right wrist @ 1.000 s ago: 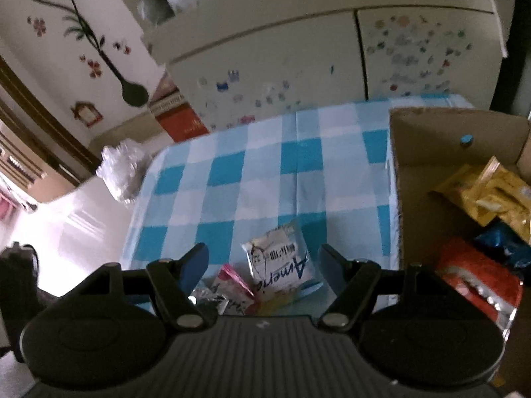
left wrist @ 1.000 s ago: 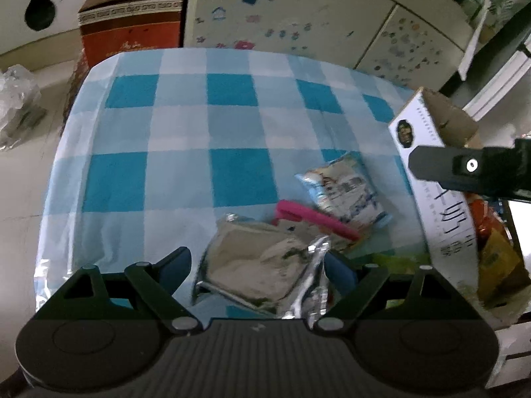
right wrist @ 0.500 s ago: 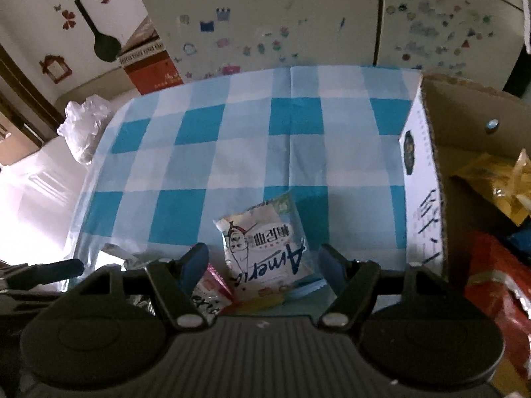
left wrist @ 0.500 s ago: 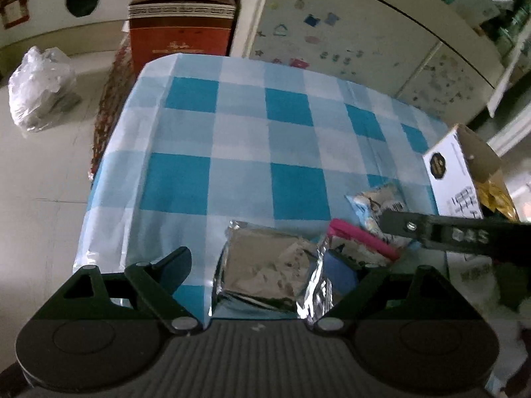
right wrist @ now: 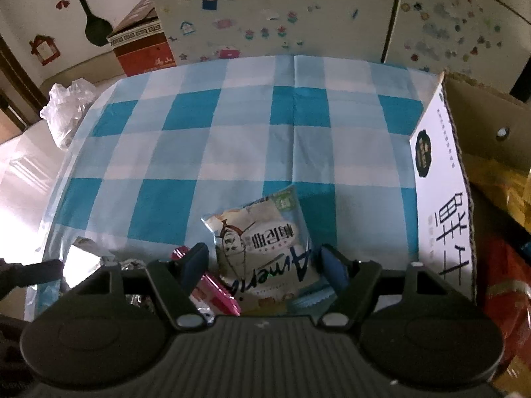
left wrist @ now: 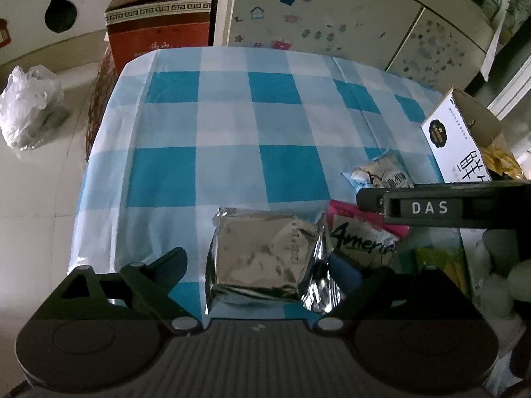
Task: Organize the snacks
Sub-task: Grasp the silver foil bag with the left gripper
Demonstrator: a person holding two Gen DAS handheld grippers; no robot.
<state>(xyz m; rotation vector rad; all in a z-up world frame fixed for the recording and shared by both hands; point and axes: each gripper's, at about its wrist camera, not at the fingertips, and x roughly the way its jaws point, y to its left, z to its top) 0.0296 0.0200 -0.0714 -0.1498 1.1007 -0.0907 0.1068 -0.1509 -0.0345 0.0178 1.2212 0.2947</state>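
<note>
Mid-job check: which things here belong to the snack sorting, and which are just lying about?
Part of the job:
- silver foil packet, between the left gripper's open jaws, which have just been opening
- white snack bag, between the right gripper's jaws
- pink packet
- cardboard box holding snacks

Lying about:
- red carton
- plastic bag on the floor

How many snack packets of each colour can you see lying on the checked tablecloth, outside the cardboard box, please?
Silver foil packet: 1
White and light-blue packet: 1
Pink-edged packet: 1
Green packet, partly hidden: 1
Total: 4
</note>
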